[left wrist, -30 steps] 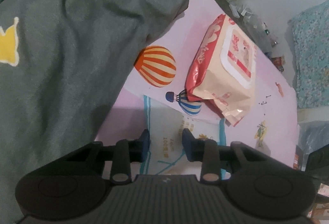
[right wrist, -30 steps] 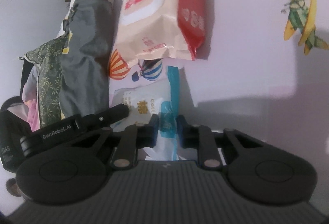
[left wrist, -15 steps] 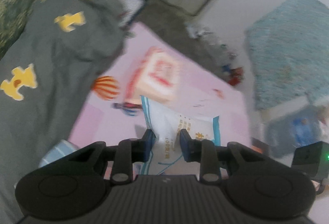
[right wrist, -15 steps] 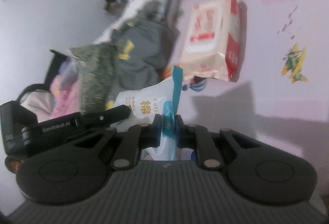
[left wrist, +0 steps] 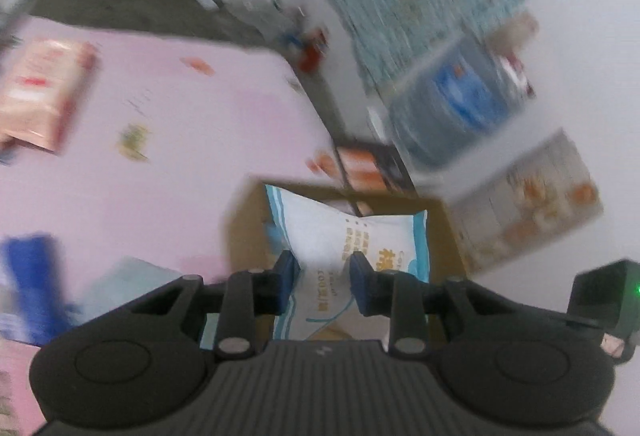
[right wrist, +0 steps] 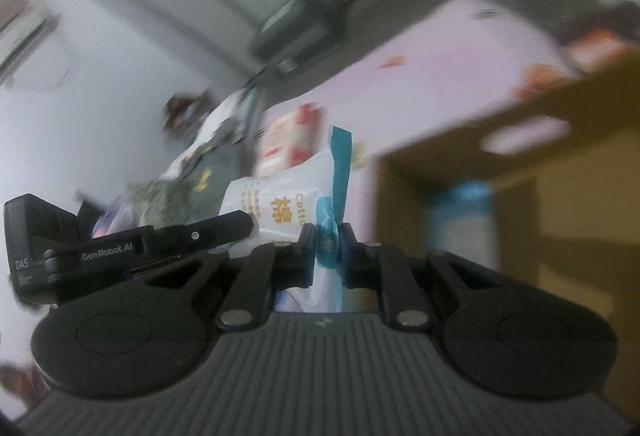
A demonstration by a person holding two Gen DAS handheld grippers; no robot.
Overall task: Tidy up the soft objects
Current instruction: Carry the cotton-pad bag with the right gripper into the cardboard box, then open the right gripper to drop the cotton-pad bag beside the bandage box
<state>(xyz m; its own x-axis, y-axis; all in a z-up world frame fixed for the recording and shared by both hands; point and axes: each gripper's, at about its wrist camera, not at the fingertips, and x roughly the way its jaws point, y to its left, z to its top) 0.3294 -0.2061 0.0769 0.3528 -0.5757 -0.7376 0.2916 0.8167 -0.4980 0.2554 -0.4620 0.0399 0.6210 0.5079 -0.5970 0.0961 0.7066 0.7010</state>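
While both views smear with motion, the pink bed [left wrist: 168,140] fills the left of the left view, with a red-and-cream wipes pack [left wrist: 38,92] lying far off on it and a grey garment heap [right wrist: 208,164] at its far end in the right view. Next in size is the open cardboard box [left wrist: 448,232] beside the bed; its brown wall with a hand slot also rises on the right of the right view [right wrist: 560,172]. Above the box mouth hangs the white-and-blue cotton pack [left wrist: 360,232], carried between both tools. Left tongs [left wrist: 323,282] pinch its near body, the film puckering between the blue pads. Right tongs [right wrist: 327,248] are pressed together on its teal sealed edge, the pack standing upright there [right wrist: 280,204]. I judge the step to be the carry-over to the box, nearly finished. The next move calls for lowering the pack inside the walls, clear of the rim, and spreading both tongs together so it drops flat rather than swinging from one corner.
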